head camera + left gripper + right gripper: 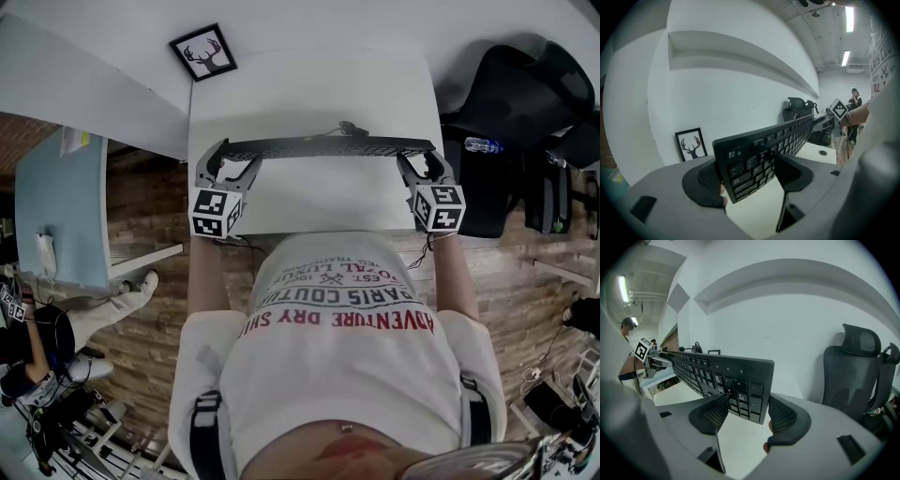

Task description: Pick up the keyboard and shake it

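Observation:
A black keyboard hangs in the air above the white desk, turned on edge so its keys face me. My left gripper is shut on its left end, seen close in the left gripper view as the keyboard clamped by my left gripper. My right gripper is shut on its right end; in the right gripper view the keyboard sits between the pads of my right gripper. A cable trails from its back edge.
A framed deer picture leans at the desk's far left corner. A black office chair stands to the right with a water bottle on it. A light blue board stands at the left. A person sits at the lower left.

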### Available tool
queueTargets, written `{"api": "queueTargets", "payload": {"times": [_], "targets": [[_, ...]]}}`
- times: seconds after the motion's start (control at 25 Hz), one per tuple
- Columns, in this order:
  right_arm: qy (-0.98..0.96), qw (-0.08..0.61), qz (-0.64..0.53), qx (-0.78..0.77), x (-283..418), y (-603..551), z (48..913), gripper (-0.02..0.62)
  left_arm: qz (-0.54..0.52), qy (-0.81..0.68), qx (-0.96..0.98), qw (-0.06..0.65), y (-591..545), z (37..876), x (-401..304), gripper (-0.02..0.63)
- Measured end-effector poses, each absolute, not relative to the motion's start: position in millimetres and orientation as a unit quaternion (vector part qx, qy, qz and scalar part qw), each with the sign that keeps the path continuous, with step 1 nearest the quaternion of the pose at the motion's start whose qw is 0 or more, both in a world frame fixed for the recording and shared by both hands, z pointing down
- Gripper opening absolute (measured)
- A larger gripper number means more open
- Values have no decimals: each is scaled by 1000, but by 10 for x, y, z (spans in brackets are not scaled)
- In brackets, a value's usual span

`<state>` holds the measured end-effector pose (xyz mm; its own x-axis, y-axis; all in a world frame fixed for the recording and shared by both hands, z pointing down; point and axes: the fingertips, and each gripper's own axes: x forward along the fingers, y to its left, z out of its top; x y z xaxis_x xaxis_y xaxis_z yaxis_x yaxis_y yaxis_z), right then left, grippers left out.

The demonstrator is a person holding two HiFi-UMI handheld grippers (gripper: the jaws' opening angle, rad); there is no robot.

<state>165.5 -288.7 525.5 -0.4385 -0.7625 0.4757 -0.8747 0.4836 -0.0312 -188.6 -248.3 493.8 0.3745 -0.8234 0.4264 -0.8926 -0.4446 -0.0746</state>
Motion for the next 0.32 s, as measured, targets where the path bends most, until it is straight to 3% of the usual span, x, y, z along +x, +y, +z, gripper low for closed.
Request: {"api": "queueTargets", "payload": {"times": [0.32], "targets": [[-836, 209, 144, 487, 1659, -2844, 5284, 285, 211, -513, 827, 86, -2489, 4951, -1884, 328]]}}
